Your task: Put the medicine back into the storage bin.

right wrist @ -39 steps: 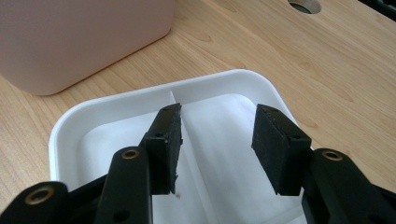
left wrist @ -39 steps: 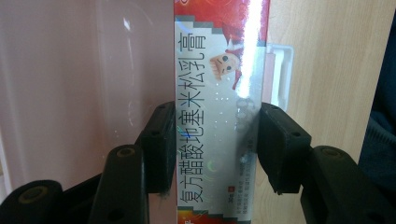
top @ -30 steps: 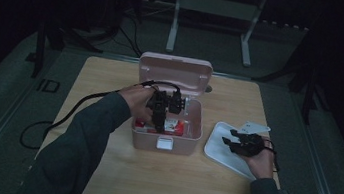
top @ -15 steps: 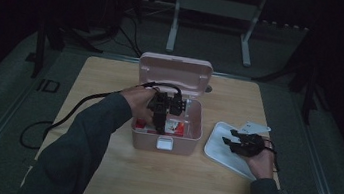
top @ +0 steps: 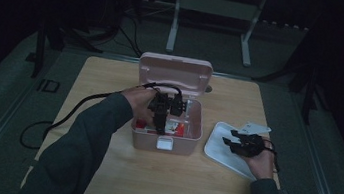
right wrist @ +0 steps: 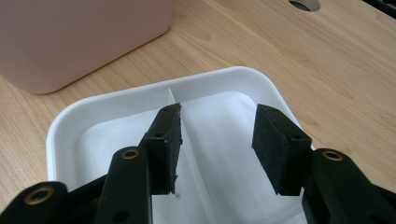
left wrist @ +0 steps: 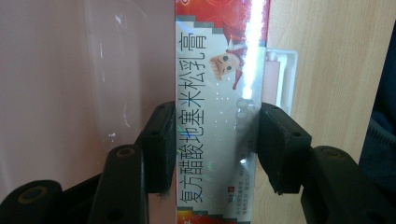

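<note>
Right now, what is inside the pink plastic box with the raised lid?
The pink plastic box holds a red-and-white printed carton, which the left gripper is shut on. The hand and gripper cover the rest of the inside.

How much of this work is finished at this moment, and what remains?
Done: the pink box's lid stands open. In hand: the left claw grips a red-and-white carton inside the pink box. Left: the white tray holds nothing; the right claw hovers open over it.
</note>
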